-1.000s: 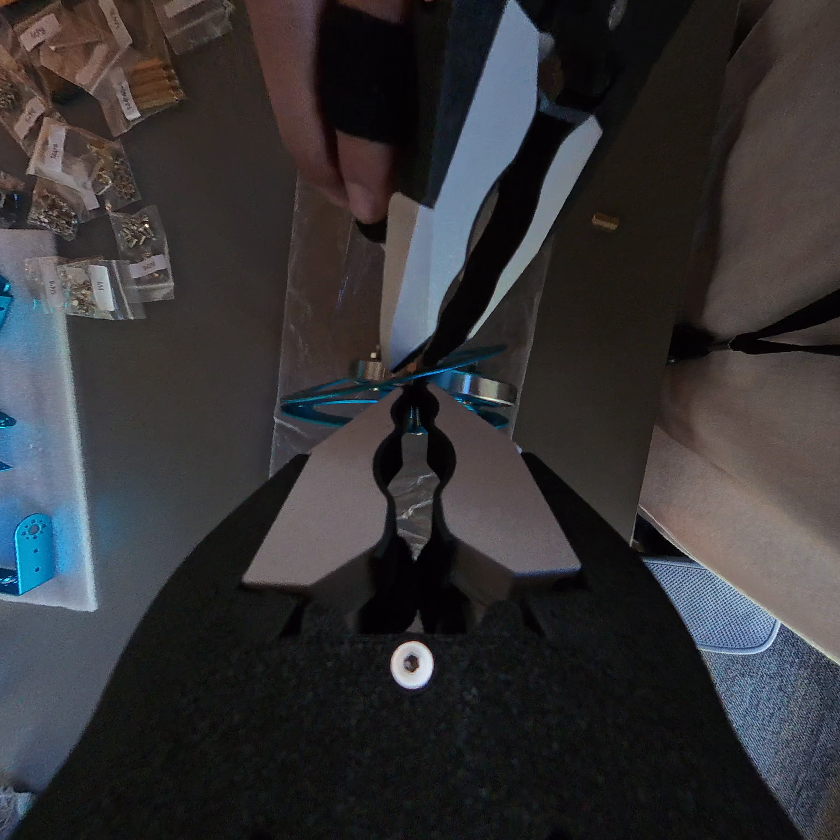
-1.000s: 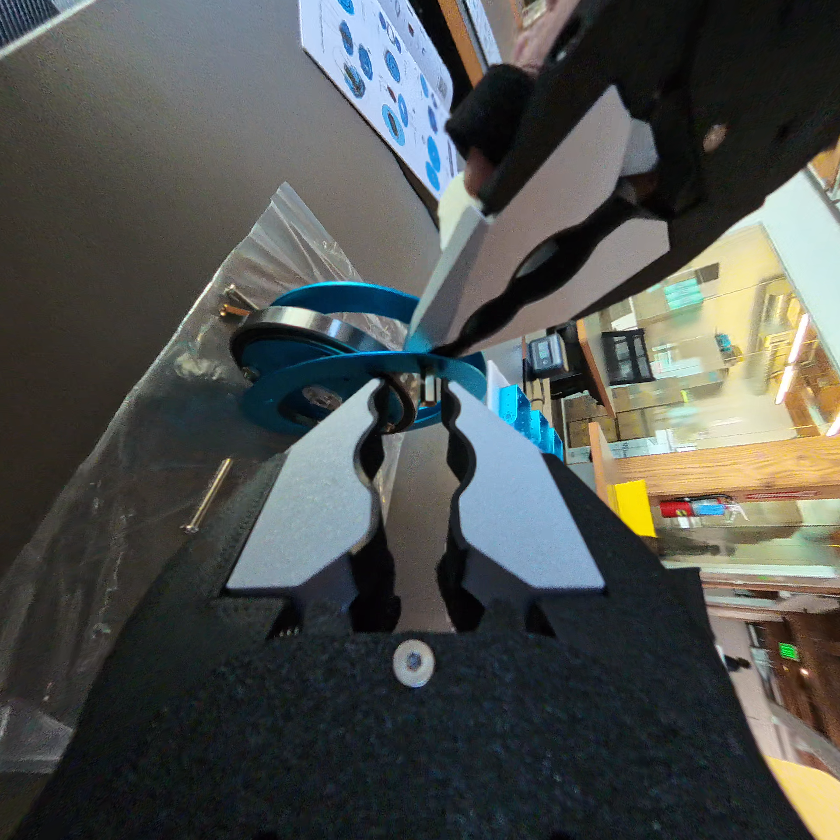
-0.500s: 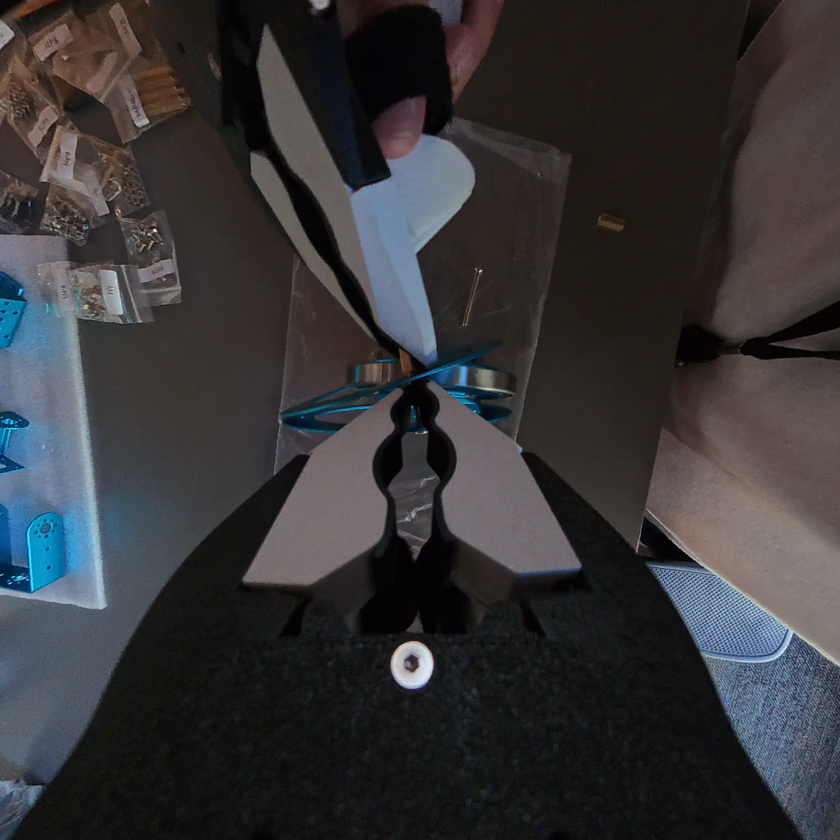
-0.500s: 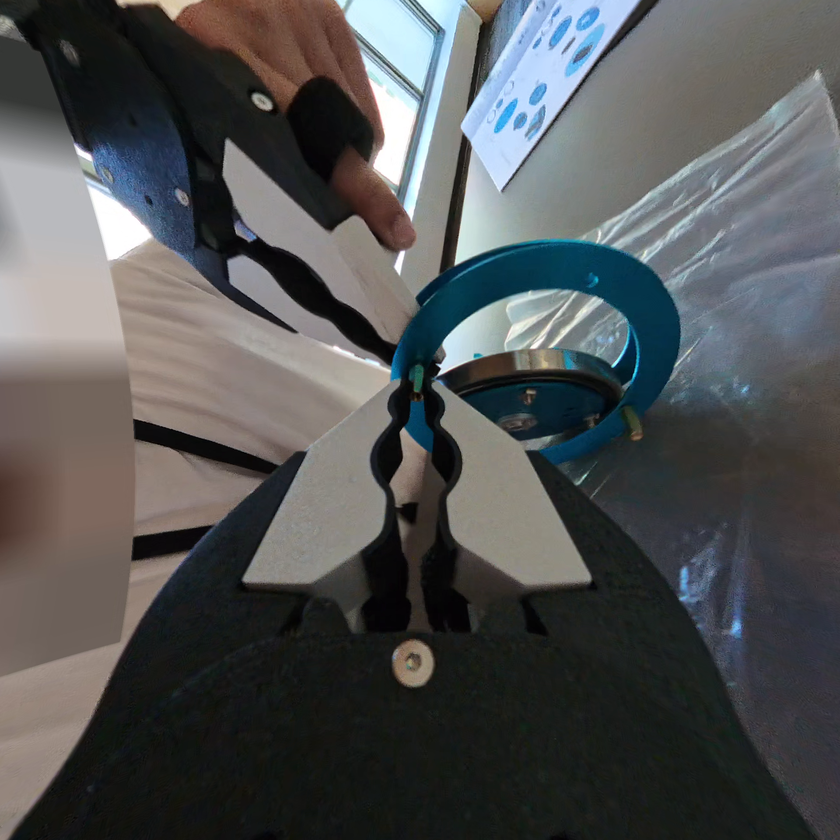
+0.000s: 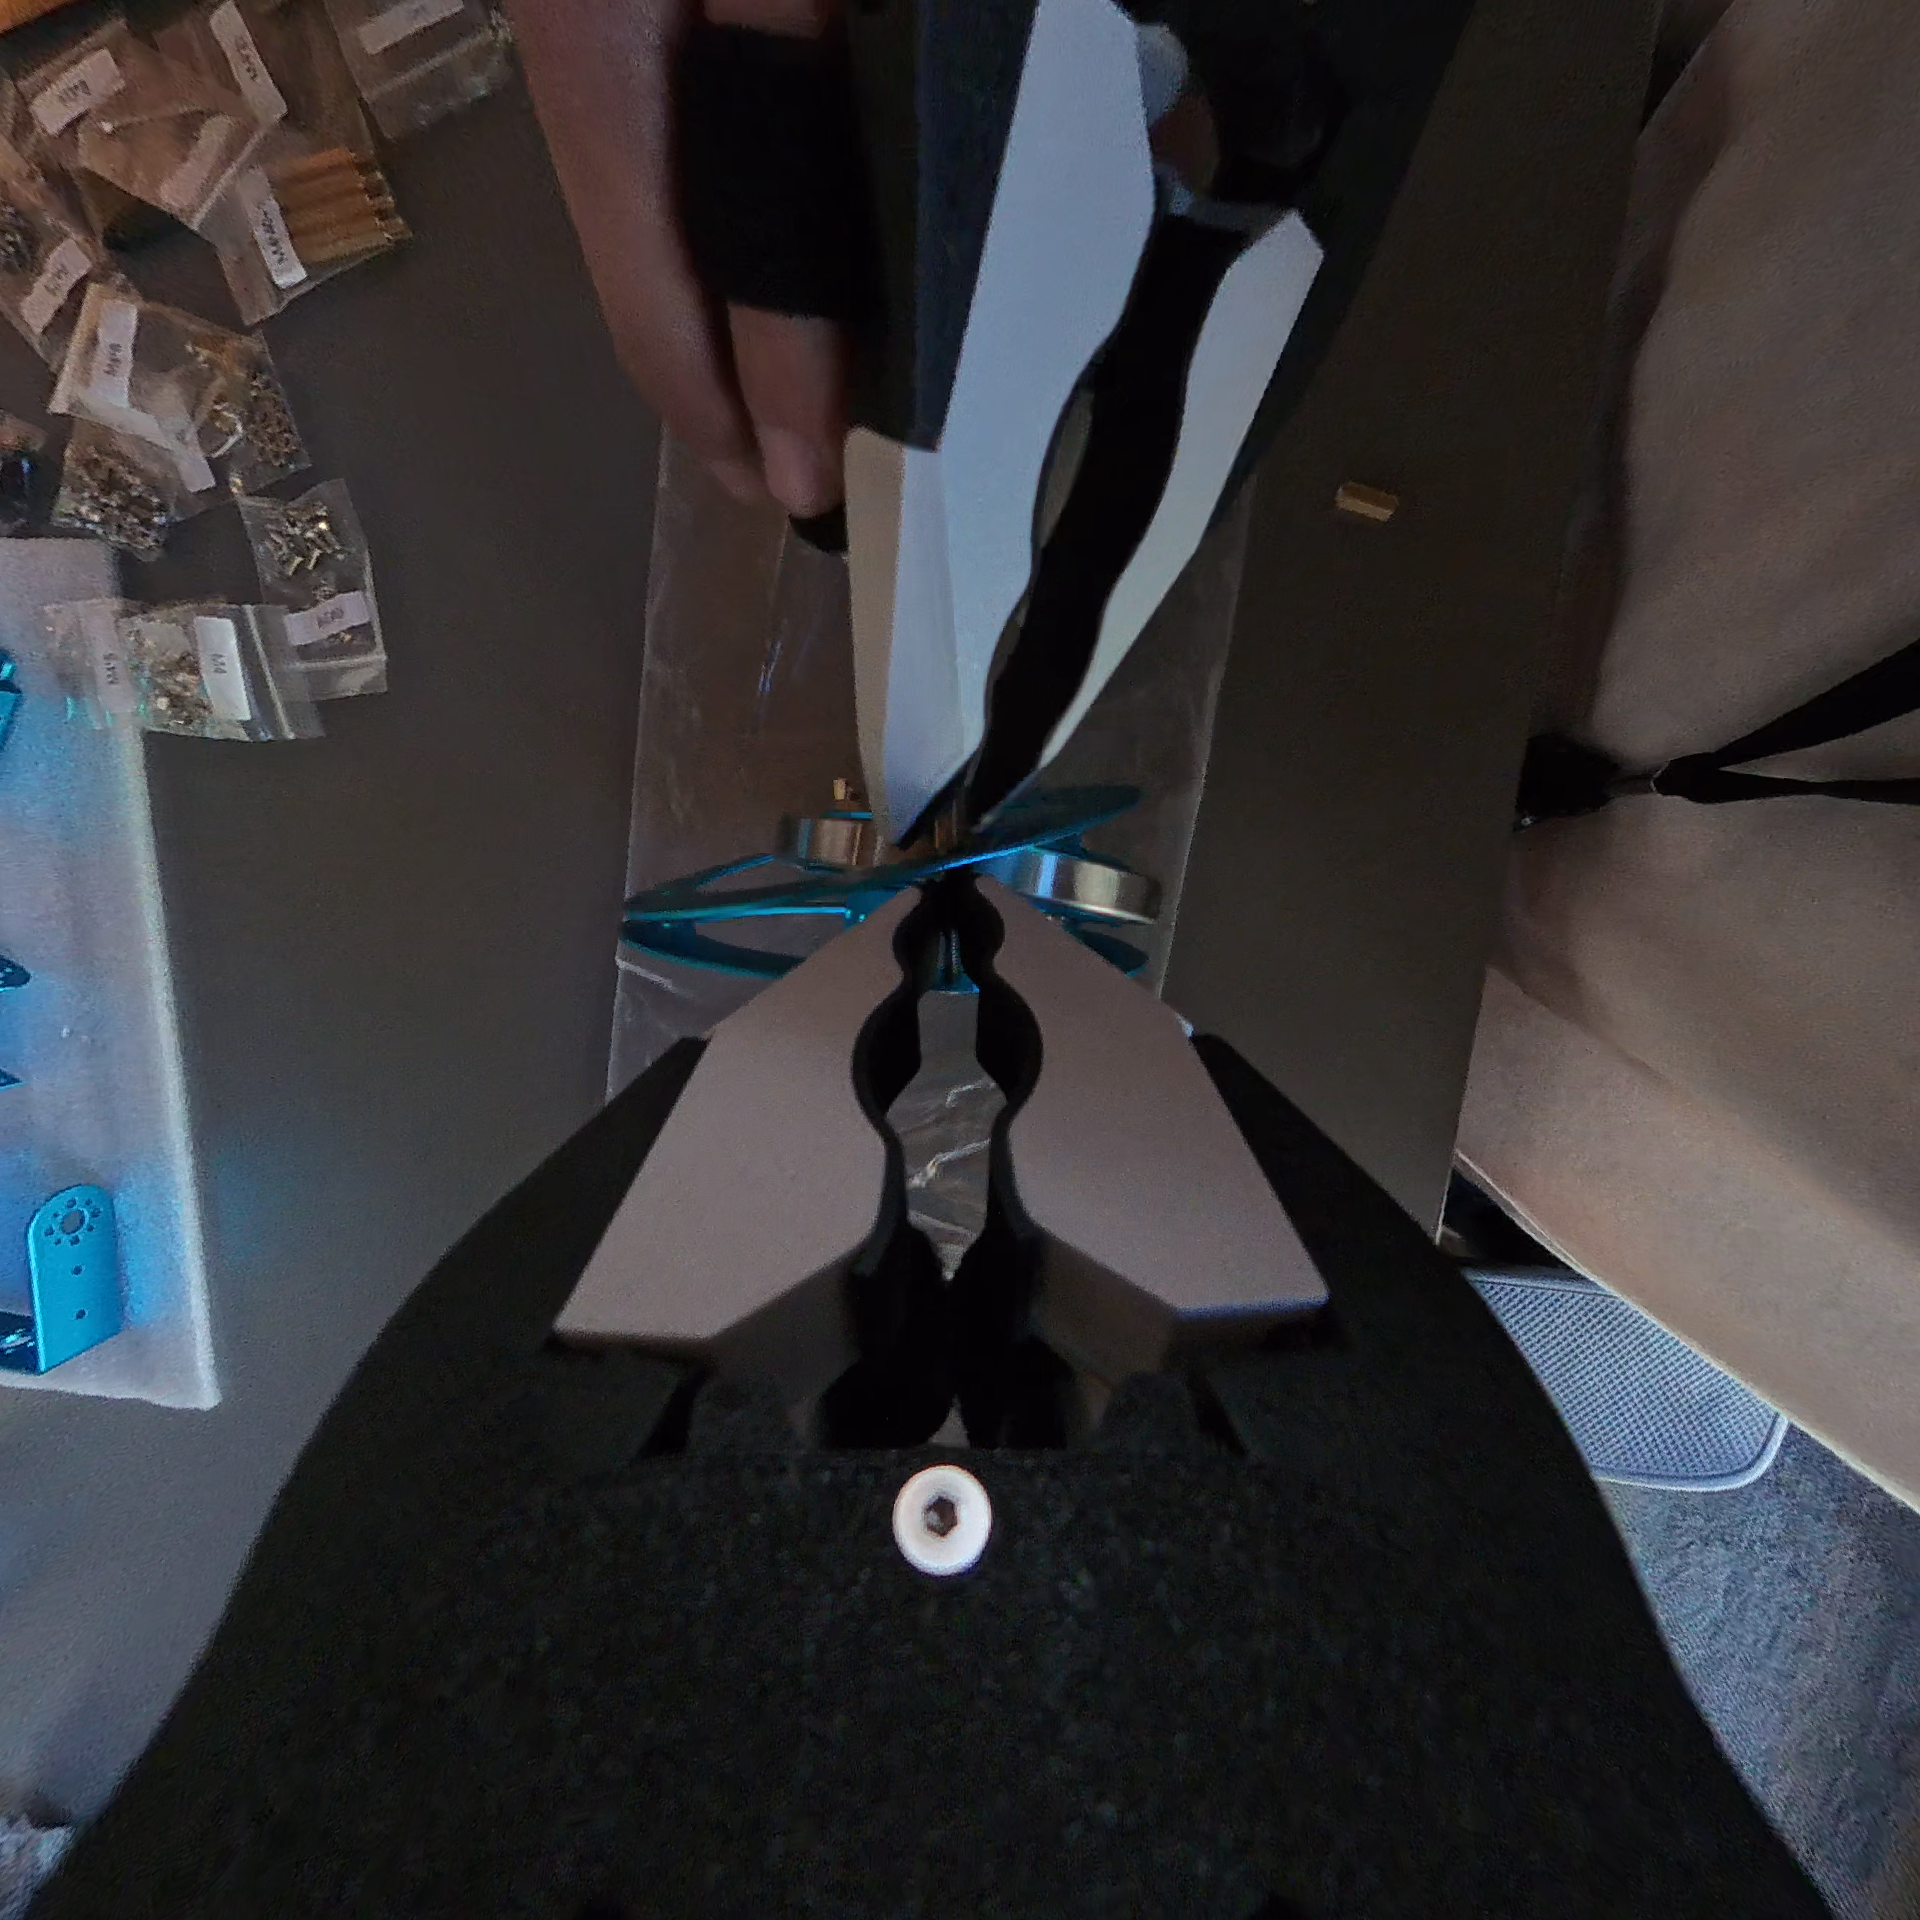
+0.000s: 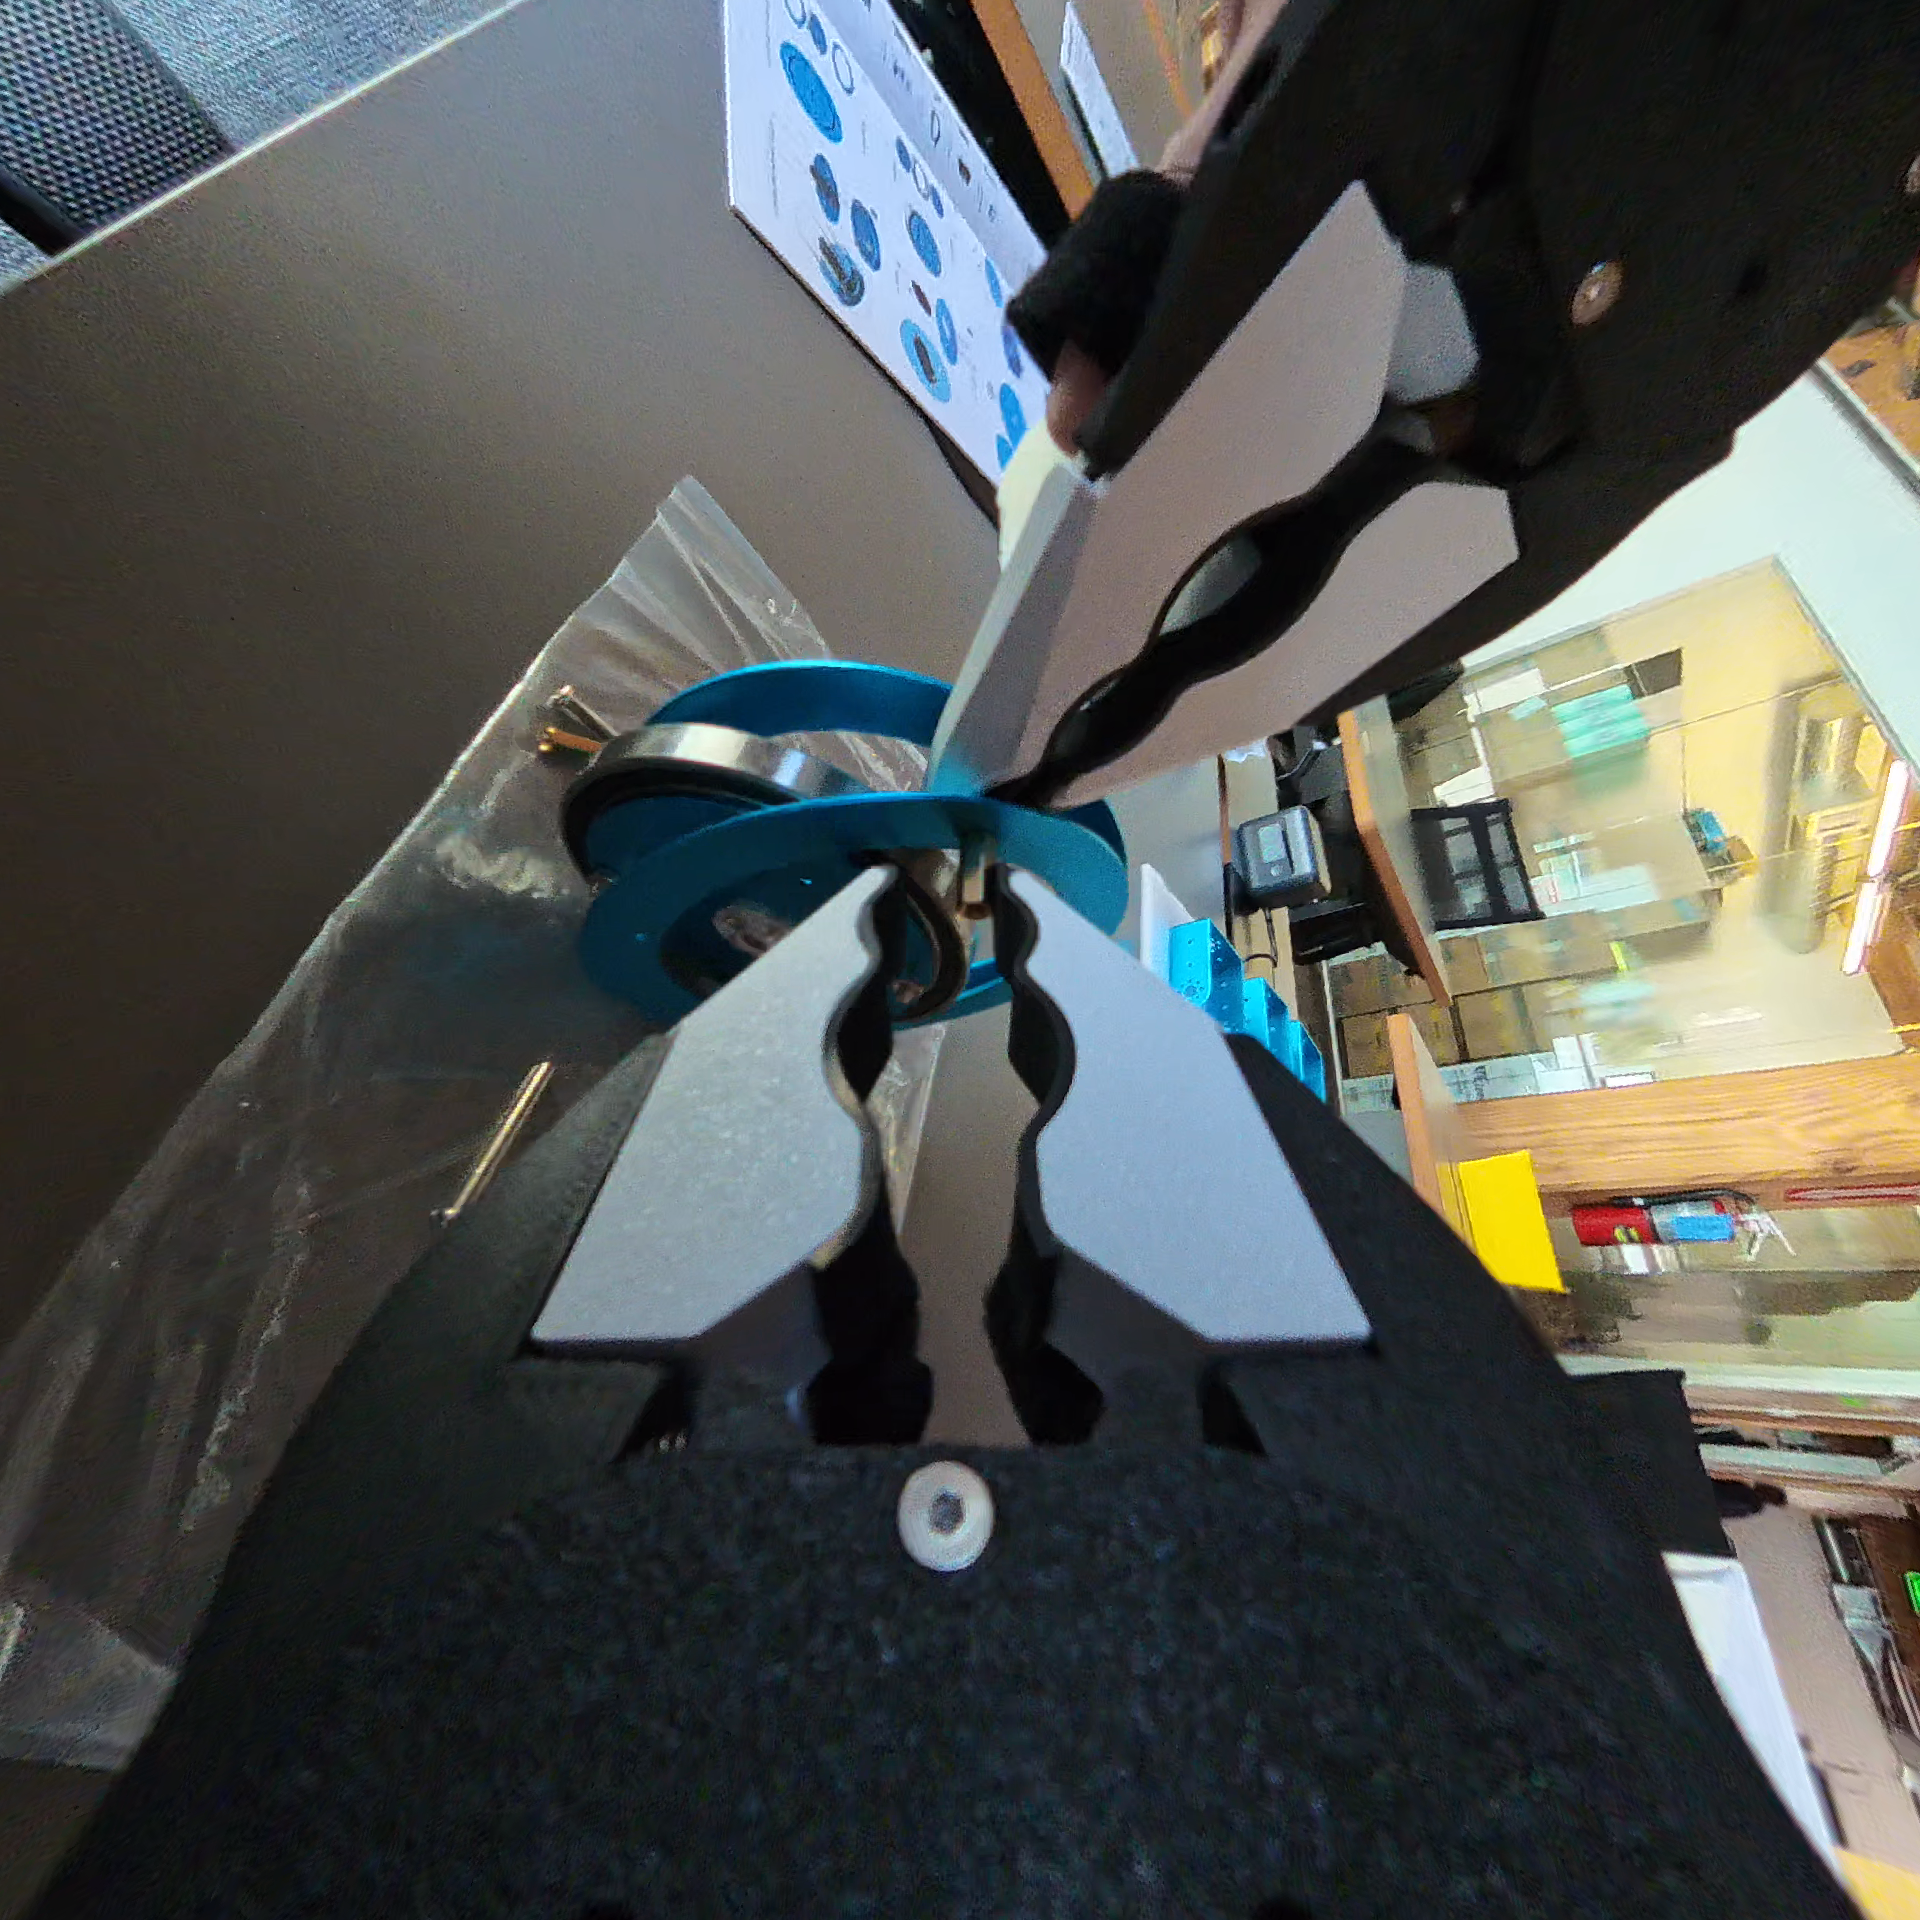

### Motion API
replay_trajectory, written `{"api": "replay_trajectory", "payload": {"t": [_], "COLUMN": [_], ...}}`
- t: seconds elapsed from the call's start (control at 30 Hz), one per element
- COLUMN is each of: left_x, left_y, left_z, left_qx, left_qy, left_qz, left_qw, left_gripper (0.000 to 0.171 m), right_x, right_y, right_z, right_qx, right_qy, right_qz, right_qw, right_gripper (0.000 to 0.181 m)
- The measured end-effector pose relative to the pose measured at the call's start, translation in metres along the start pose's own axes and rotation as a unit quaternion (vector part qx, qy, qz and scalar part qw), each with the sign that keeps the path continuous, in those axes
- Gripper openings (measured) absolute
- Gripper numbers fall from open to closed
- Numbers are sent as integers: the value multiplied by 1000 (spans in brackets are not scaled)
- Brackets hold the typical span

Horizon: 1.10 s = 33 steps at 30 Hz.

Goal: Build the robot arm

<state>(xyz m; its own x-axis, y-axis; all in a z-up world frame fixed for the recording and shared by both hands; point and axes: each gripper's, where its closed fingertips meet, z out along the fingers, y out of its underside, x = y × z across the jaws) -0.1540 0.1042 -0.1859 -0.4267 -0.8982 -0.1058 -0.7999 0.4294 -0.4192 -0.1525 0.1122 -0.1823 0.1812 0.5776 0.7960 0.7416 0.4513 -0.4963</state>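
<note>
Two thin blue metal rings and a steel bearing form one assembly on a clear plastic bag on the dark table. My left gripper is shut on the rim of the upper blue ring; in the right wrist view it comes in from the upper right. My right gripper has its jaws slightly apart around a small nut under that ring. In the left wrist view it comes down from above, meeting the ring opposite my left gripper.
A long screw and short screws lie on the bag. A brass standoff, small bags of hardware and a white foam pad with blue brackets lie around. A printed sheet lies farther off. Left and right tips are no more than a few centimetres apart.
Half a second ago my right gripper was rolled over and shut at the ring's nut. It is now back in its earlier pose with the jaws apart. My left gripper has stayed put.
</note>
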Motion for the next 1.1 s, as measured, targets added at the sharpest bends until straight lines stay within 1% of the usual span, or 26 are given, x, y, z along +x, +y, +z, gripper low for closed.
{"api": "replay_trajectory", "payload": {"t": [0.07,0.1,0.13,0.17,0.2,0.23,0.27,0.33,0.37,0.4,0.43,0.47,0.5,0.57,0.6,0.63,0.67,0.73,0.8,0.87,0.9,0.93,0.97,1.0,1.03,1.1], "left_x": [-1,1,3,2,2,2,3,3,3,3,3,2,0,0,0,0,0,0,1,2,3,3,1,2,5,0], "left_y": [0,-1,-1,-1,-2,-3,-4,-5,-5,-5,-5,-5,-4,-3,-3,-3,-3,-4,-4,-5,-5,-5,-5,-6,-6,-6], "left_z": [0,0,1,1,0,0,0,1,1,2,2,2,1,1,1,1,1,1,2,2,3,3,3,3,2,2], "left_qx": [-1,1,2,3,5,6,5,5,5,4,4,4,2,-1,-1,0,0,2,4,4,3,1,3,6,8,4], "left_qy": [-7,1,7,3,-1,-2,-1,-6,-6,-5,-5,-8,-11,-11,-11,-10,-9,-7,-5,-2,1,-3,-8,-3,5,-23], "left_qz": [2,0,1,3,5,5,6,7,8,8,8,7,6,7,7,6,6,4,4,7,8,10,11,12,16,32], "left_qw": [1000,1000,1000,1000,1000,1000,1000,1000,1000,1000,1000,1000,1000,1000,1000,1000,1000,1000,1000,1000,1000,1000,1000,1000,1000,999], "left_gripper": [2,2,2,2,2,2,2,2,2,2,2,2,2,2,2,2,2,2,2,2,2,2,2,2,3,4], "right_x": [2,4,1,-1,-1,-2,-4,-4,-4,-4,-5,-5,-3,5,7,7,6,4,4,1,2,2,2,1,-2,0], "right_y": [6,3,1,2,0,-3,-5,-9,-10,-11,-12,-11,-9,-3,-4,-6,-7,-6,-3,-1,-2,0,2,1,-3,-1], "right_z": [2,0,-2,-2,-4,-6,-7,-11,-12,-13,-14,-13,-12,-11,-14,-16,-17,-16,-12,-8,-8,-7,-7,-8,-10,-10], "right_qx": [-20,-7,1,-3,5,14,17,26,33,41,46,54,61,70,72,70,63,41,16,-9,-9,-15,-23,-16,-1,21], "right_qy": [-11,-20,-59,-111,-162,-211,-265,-354,-384,-403,-410,-401,-375,-290,-254,-223,-188,-123,-69,-55,-49,-55,-71,-109,-164,-231], "right_qz": [23,49,103,190,284,373,466,633,678,703,707,687,645,529,459,392,330,212,126,86,79,87,121,177,253,405], "right_qw": [999,999,993,976,945,903,844,688,625,585,574,604,663,794,848,890,923,969,990,995,996,995,990,978,953,884], "right_gripper": [7,3,3,3,3,3,3,3,3,4,4,4,7,27,32,33,32,25,18,12,4,4,3,3,3,3]}}
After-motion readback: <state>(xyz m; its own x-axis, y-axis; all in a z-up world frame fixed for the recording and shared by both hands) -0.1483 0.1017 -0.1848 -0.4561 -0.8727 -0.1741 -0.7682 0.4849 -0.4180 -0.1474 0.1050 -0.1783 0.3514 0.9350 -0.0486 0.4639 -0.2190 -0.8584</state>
